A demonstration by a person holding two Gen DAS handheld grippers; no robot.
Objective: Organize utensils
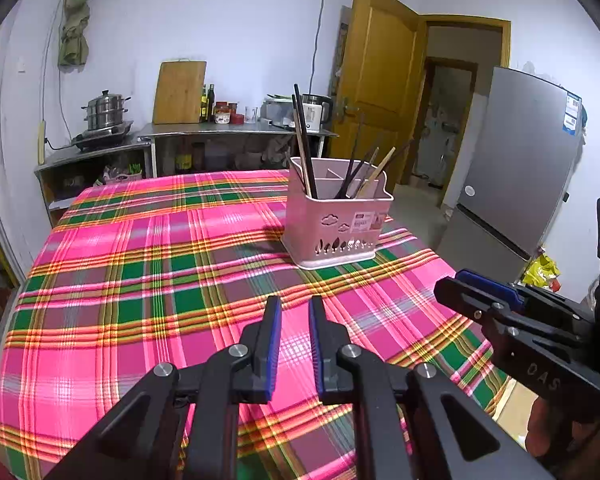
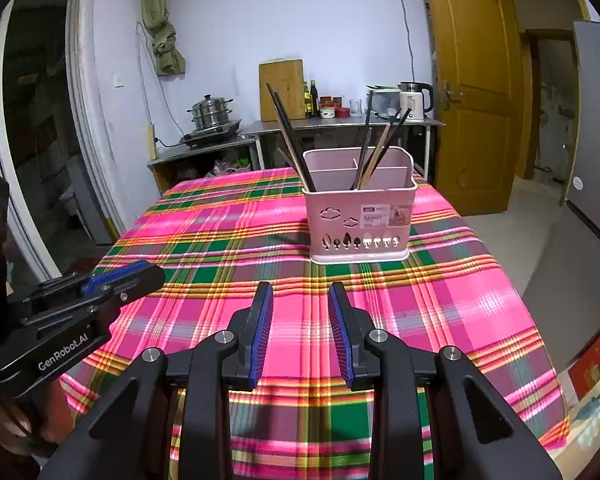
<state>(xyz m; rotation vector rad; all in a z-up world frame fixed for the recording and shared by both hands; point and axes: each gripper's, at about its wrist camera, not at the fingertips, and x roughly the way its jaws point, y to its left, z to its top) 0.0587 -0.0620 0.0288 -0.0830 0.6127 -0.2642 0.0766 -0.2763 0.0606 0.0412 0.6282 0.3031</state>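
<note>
Clearly both claws hang empty over the plaid-covered bench (image 1: 140,280) — the left claw (image 1: 295,308) nearly closed with a narrow gap, the right claw (image 2: 300,300) parted wider. Ahead of both stands the pink plastic utensil basket (image 2: 360,216), dark and wooden chopsticks (image 2: 292,136) upright inside, leaning outward from two compartments. Probably best to approach from above, closing across one stick's long axis — not along it.
</note>
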